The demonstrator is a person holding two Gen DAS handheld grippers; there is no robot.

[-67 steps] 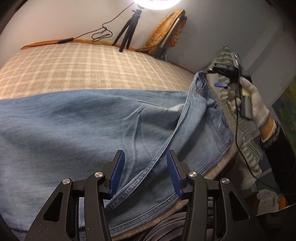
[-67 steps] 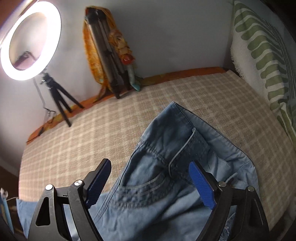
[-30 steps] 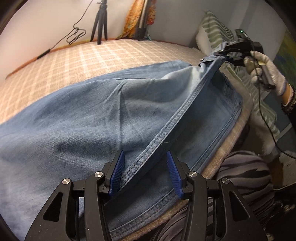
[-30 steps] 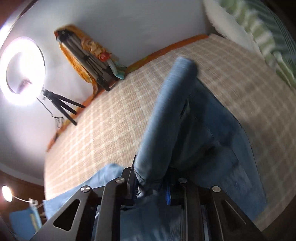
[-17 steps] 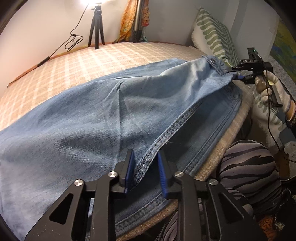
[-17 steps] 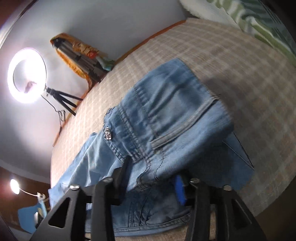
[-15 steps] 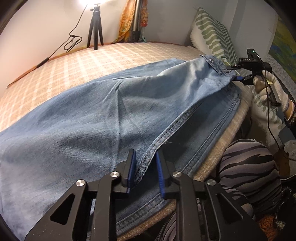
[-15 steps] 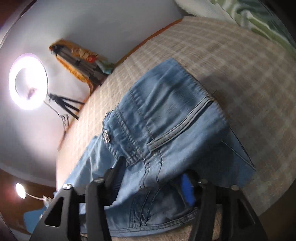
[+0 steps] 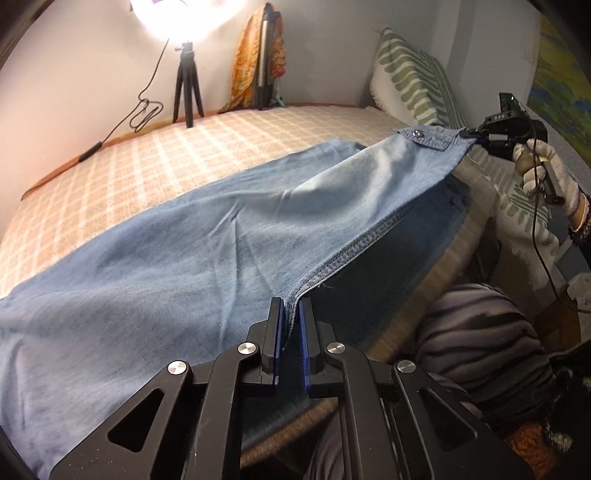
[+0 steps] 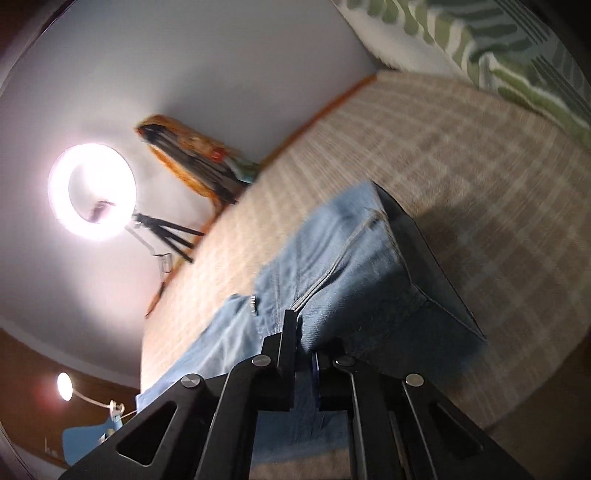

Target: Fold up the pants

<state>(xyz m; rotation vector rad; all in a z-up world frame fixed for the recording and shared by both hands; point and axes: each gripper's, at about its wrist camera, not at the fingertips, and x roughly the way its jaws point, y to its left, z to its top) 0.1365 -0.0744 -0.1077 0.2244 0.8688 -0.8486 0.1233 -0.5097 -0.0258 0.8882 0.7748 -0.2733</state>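
From my left wrist camera, the pants (image 9: 207, 236) lie spread along the checked bedcover (image 9: 122, 170), long axis running from the lower left of the picture up to the upper right, waistband end at the far right. My left gripper (image 9: 290, 314) has just been closing and now pinches the stitched side seam (image 9: 354, 251) between its blue pads, lifting that edge into a ridge above the layer underneath. Far along the same seam, my right gripper (image 9: 469, 136) clamps the waistband corner beside the metal button (image 9: 417, 132); my gloved right hand (image 9: 546, 177) holds it off the bed's edge. A ring light (image 9: 173, 14) on a tripod (image 9: 186, 85) stands against the back wall, and a green-striped pillow (image 9: 413, 88) leans at the right.

From my right wrist camera, blurred, the right gripper (image 10: 303, 334) has just snapped closed on the denim near the waistband. The pants (image 10: 332, 266) run from the jaws away to the lower left over the bedcover (image 10: 480, 177), with a belt loop (image 10: 354, 243) on the raised fold.
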